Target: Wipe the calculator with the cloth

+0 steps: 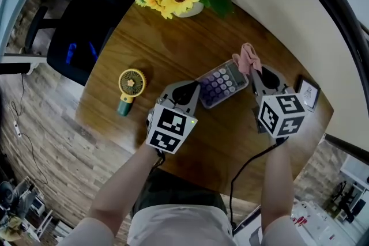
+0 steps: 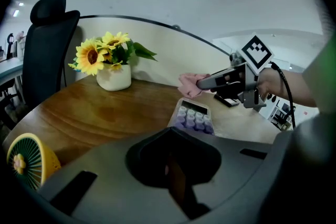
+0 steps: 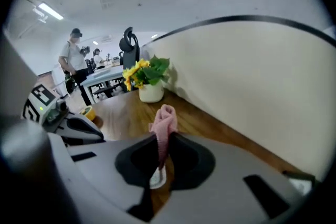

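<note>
Right gripper (image 1: 258,74) is pinching the crumpled pink cloth (image 1: 249,58) at the far right end of the purple-keyed grey calculator (image 1: 222,84), which is lying on the round wooden table (image 1: 173,49). Left gripper (image 1: 190,92), jaws together and empty, is seemingly steadying its left end. Best sweeping lightly leftward.

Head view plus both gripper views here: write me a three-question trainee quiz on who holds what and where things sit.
1. True or false: the left claw grips the crumpled pink cloth.
2. The grey calculator with lavender round keys lies: A between the two claws; B beside the small yellow fan; C against the white sunflower pot.
3. Fill in: the right claw is shut on the ___.
Key: 1 false; 2 A; 3 cloth.
</note>
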The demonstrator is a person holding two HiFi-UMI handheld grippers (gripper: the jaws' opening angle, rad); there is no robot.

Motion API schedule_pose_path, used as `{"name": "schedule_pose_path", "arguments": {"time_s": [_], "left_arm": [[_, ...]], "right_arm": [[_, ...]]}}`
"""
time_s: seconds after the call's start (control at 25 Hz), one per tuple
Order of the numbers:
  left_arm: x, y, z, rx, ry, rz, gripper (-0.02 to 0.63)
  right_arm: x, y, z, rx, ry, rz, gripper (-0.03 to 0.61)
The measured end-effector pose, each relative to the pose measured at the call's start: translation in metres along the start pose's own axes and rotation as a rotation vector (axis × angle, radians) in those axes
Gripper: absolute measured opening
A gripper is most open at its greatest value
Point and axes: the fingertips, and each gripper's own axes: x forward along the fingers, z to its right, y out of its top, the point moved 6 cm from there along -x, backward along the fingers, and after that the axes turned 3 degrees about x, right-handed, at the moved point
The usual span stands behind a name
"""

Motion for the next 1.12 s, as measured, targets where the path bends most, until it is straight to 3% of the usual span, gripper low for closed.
{"name": "schedule_pose_path", "arguments": {"time_s": [0.12,0.24,0.32,0.56,0.64,0.76,0.92,1.12], "left_arm": [[0.0,0.0,0.0,-0.003,0.003,-0.001,0.003],[0.0,0.001,0.0,-0.015,0.001,0.003,0.003],[0.0,0.001,0.0,-0.018,0.002,0.004,0.003],[0.0,0.0,-0.001,-0.028,-0.007,0.006,0.003],[-0.001,-0.001,-0.001,-0.027,-0.007,0.01,0.003],[0.0,-0.001,-0.001,-0.007,-0.009,0.016,0.003],[-0.001,-0.002,0.0,0.015,-0.015,0.015,0.003],[0.0,-0.001,0.0,0.026,-0.016,0.02,0.003]], "right_arm": [[-0.016,0.012,-0.033,-0.013,0.123,0.063,0.029],[-0.02,0.008,-0.075,-0.041,0.3,0.034,0.031],[-0.014,-0.004,-0.096,-0.076,0.354,-0.009,0.032],[0.009,-0.045,-0.123,-0.069,0.378,-0.115,0.031],[0.013,-0.052,-0.122,-0.118,0.389,-0.134,0.031],[0.016,-0.053,-0.113,-0.175,0.404,-0.157,0.031],[0.017,-0.049,-0.096,-0.215,0.35,-0.165,0.034],[0.017,-0.046,-0.091,-0.237,0.388,-0.191,0.035]]}}
